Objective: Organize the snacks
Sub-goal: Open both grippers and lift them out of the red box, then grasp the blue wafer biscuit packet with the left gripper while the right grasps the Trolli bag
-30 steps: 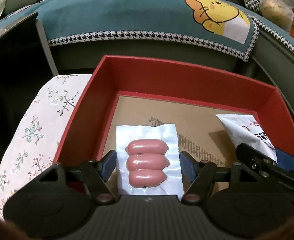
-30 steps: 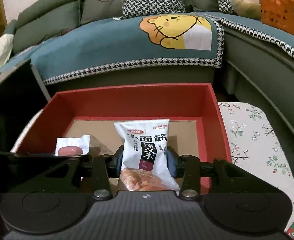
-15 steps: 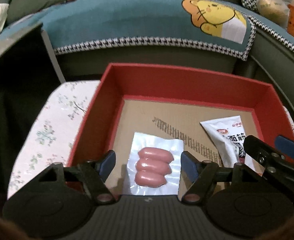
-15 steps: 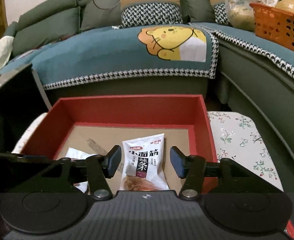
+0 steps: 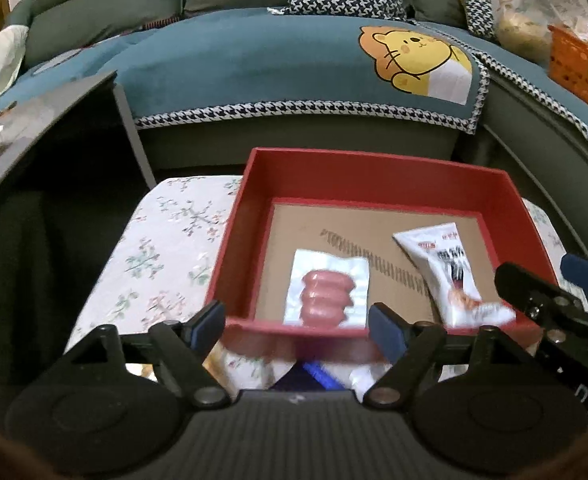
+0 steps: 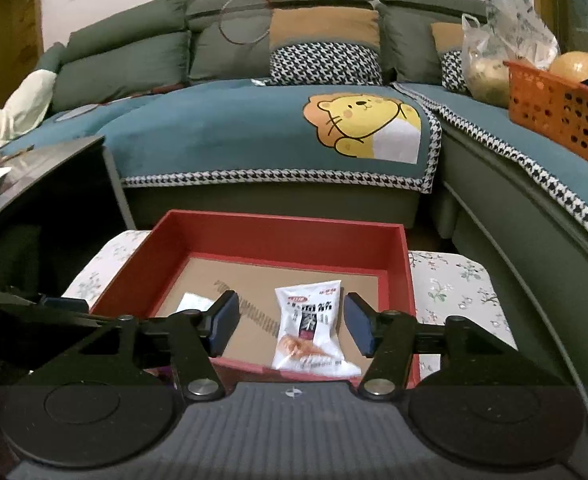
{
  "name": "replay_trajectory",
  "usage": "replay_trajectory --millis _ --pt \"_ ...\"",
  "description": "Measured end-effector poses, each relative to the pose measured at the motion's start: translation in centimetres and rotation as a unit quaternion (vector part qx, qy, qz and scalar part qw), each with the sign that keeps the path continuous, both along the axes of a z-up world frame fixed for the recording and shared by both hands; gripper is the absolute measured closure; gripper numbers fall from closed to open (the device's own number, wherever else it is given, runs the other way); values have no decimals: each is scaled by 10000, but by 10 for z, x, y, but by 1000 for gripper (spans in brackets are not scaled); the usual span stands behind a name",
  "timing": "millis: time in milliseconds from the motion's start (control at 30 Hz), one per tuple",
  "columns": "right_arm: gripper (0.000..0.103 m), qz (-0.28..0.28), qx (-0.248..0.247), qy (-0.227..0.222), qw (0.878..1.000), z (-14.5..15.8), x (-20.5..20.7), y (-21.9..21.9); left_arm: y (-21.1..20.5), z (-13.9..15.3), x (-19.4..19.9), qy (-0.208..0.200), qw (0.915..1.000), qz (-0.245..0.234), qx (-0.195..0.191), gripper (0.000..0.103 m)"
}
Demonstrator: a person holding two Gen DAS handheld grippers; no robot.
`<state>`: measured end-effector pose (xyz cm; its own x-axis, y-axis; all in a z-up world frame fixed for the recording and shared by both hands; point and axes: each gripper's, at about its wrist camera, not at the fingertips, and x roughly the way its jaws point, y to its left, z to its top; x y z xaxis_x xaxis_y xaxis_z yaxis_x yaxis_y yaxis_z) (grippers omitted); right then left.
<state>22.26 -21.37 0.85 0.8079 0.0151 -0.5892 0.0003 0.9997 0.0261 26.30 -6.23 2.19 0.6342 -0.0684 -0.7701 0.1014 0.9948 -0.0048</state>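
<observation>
A red box point(image 5: 373, 170) point(image 6: 278, 226) with a brown cardboard floor stands on a floral-cloth table. Inside it lie a clear pack of pink sausages point(image 5: 327, 290) at the left and a white snack bag point(image 5: 451, 274) point(image 6: 307, 328) at the right. My left gripper point(image 5: 297, 326) hovers above the box's near wall, jaws opening, nothing between them. My right gripper point(image 6: 290, 322) hangs over the near right of the box, jaws opening; the white bag lies below, untouched. The right gripper's black finger point(image 5: 533, 288) shows at the right of the left wrist view. A corner of the sausage pack point(image 6: 194, 302) peeks behind the right gripper's left finger.
The floral table cloth point(image 5: 154, 256) point(image 6: 453, 288) flanks the box on both sides. Loose packets point(image 5: 321, 376) lie blurred below the left gripper. A teal-covered sofa point(image 6: 254, 140) stands behind, a dark side table point(image 5: 46, 120) at left, an orange basket point(image 6: 553, 100) at right.
Both grippers let go of their packs, opened wider and pulled back and up from the box. The sausage pack and the white bag now lie on the box floor.
</observation>
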Motion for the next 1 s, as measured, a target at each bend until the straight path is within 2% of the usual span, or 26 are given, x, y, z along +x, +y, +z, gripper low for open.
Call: replay_trajectory --millis 233,433,533,600,700,833,1000 --pt "33 254 -219 245 9991 -6 -34 12 39 -8 -31 324 9994 96 -49 18" --pt "31 348 -248 704 9966 -21 -52 16 78 -30 -38 885 9938 496 -459 18" --pt "30 254 -12 961 9950 -27 -54 12 86 -36 -39 995 9909 661 -623 18" --pt "30 149 4 1061 9942 -30 -57 9 76 -37 -34 990 9923 466 -586 18" --pt "30 -76 128 1138 9934 -30 -61 0 48 -35 -24 859 9948 -207 -505 17" --pt "30 -292 237 1141 9928 -30 -67 -18 16 -51 -12 891 9927 -818 -35 17" --pt "30 -338 362 1235 9911 -34 -67 -33 -7 -72 -10 999 9869 -1169 498 17"
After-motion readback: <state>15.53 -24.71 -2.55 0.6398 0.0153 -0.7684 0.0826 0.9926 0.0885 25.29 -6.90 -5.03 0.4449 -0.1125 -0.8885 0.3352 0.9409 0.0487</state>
